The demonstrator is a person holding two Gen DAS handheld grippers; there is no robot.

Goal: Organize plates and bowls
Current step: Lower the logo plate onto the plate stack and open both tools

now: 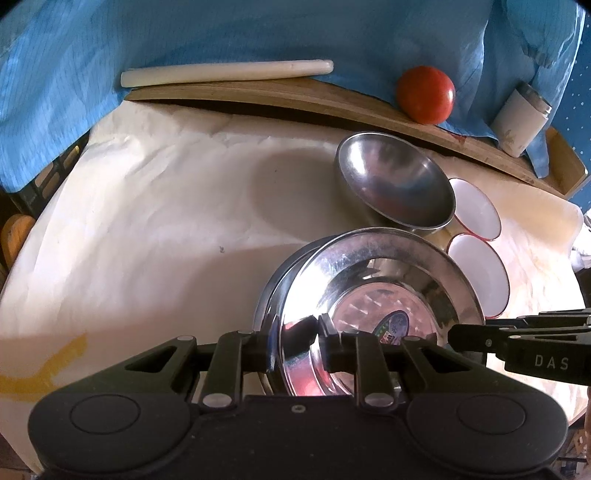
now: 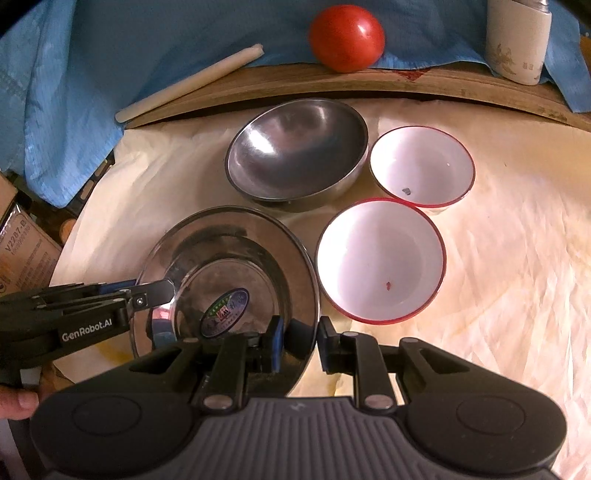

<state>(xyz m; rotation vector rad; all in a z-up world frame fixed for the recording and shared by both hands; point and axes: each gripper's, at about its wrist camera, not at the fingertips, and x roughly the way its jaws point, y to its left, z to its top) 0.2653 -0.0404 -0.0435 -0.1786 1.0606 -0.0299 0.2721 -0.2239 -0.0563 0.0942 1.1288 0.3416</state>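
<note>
A shiny steel plate [image 1: 388, 295] with a sticker in its middle is held between both grippers; it also shows in the right wrist view [image 2: 229, 266]. My left gripper [image 1: 297, 345] is shut on its left rim. My right gripper [image 2: 300, 343] straddles its right rim with the jaws slightly apart; it enters the left wrist view [image 1: 480, 338] from the right. Behind stands a steel bowl [image 2: 297, 147], also in the left wrist view [image 1: 395, 181]. Two white bowls with red rims stand to the right, one near [image 2: 380, 260] and one far [image 2: 421, 166].
A wooden board [image 2: 332, 83] with a red tomato [image 2: 347, 37], a white stick [image 2: 188, 83] and a white bottle [image 2: 517, 40] lies at the back on blue cloth [image 1: 221, 33]. White paper [image 1: 147, 221] covers the table. A cardboard box [image 2: 22, 254] stands left.
</note>
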